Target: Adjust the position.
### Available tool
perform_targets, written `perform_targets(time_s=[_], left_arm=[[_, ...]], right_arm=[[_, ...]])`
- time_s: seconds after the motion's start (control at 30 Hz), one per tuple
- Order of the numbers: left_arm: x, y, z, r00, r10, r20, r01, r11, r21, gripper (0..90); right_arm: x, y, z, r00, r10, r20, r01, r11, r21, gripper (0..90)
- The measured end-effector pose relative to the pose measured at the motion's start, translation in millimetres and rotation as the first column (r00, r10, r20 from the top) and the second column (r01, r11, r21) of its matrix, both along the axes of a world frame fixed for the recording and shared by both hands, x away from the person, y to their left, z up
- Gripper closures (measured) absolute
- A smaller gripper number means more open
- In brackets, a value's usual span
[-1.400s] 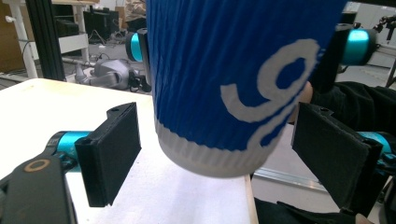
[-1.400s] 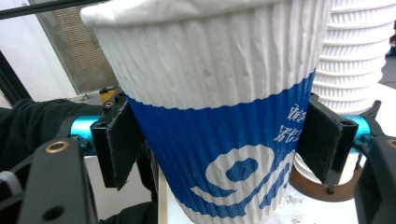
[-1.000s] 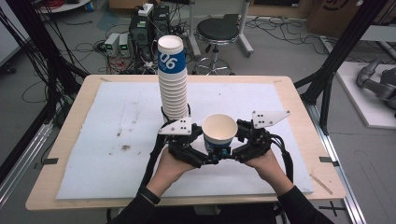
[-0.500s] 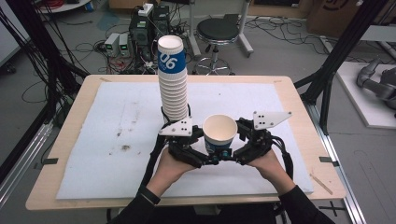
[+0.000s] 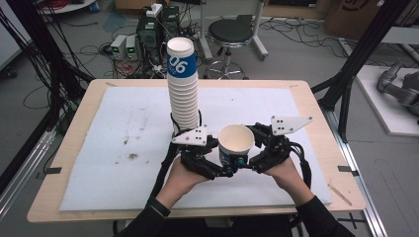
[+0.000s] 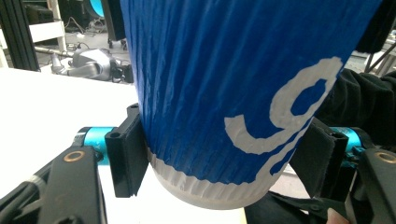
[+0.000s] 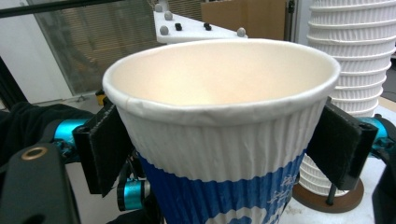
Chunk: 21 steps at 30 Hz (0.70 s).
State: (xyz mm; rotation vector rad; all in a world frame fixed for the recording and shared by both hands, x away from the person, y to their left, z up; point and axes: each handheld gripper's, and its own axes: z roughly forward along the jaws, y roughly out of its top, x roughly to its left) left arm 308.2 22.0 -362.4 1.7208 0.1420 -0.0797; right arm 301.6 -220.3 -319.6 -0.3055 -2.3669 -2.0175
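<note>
Fingers (image 6: 126,158) of your left gripper (image 5: 217,165) are pinched hard on the lower wall of the single loose paper cup (image 5: 236,148), one black pad on each side just above its white base, as the left gripper view shows it; you hold two grippers, one in each hand, and they meet around that one cup near the front middle of the white mat (image 5: 99,148); the cup stands upright with its open mouth up, blue band low on its ribbed white wall; behind your left gripper rises one tall stack of cups (image 5: 184,94) on a brown base, well above the loose cup and just apart from it; your right gripper (image 5: 257,158) has just been closing a little, its two pads (image 7: 105,144) flanking the cup's upper wall below the rim; the left-hand pad lies against the wall, while whether the right-hand pad presses or merely stands beside it, you cannot tell.
</note>
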Motion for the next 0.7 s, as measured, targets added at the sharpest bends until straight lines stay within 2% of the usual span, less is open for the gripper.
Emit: perform_targets(time_s=[0.03, 0.13, 0.2, 0.23, 0.4, 0.57, 0.7], left_arm=[[-0.2, 0.1, 0.1, 1.0, -0.002, 0.002, 0.002, 1.0, -0.002, 29.3], [-0.4, 0.4, 0.4, 1.0, 0.0, 0.003, 0.0, 1.0, -0.004, 28.3], [-0.1, 0.7, 0.9, 1.0, -0.003, -0.002, 0.003, 0.9998, -0.017, 26.4], [-0.5, 0.7, 1.8, 1.0, -0.001, -0.008, 0.001, 0.9997, -0.025, 20.7], [-2.4, -1.2, 5.9, 0.9999, 0.0, -0.011, 0.0, 0.9989, -0.047, 18.3], [-2.3, -1.4, 7.1, 0.9999, -0.002, -0.017, 0.001, 0.9984, -0.057, 18.5], [-2.2, -0.6, 7.3, 0.9999, -0.002, -0.013, 0.002, 0.9985, -0.055, 25.0]], right_arm=[[-0.1, -0.3, 0.0, 1.0, 0.007, 0.006, -0.007, 1.0, 0.0, 19.8], [-0.7, -0.5, 0.2, 0.9998, 0.009, 0.015, -0.009, 1.0, 0.0, 20.6], [-0.8, -0.6, 0.3, 0.9999, 0.008, 0.013, -0.008, 1.0, 0.002, 20.7], [-0.7, -0.5, -0.3, 0.9999, 0.002, 0.013, -0.002, 1.0, -0.006, 20.9], [-1.3, 1.8, -1.6, 0.9998, 0.004, 0.018, -0.004, 1.0, 0.0, 21.2], [-2.6, 4.1, -2.5, 0.9998, 0.009, 0.017, -0.009, 1.0, -0.004, 21.3], [-2.9, 5.7, -3.5, 0.9998, 0.013, 0.013, -0.013, 1.0, -0.005, 21.2]])
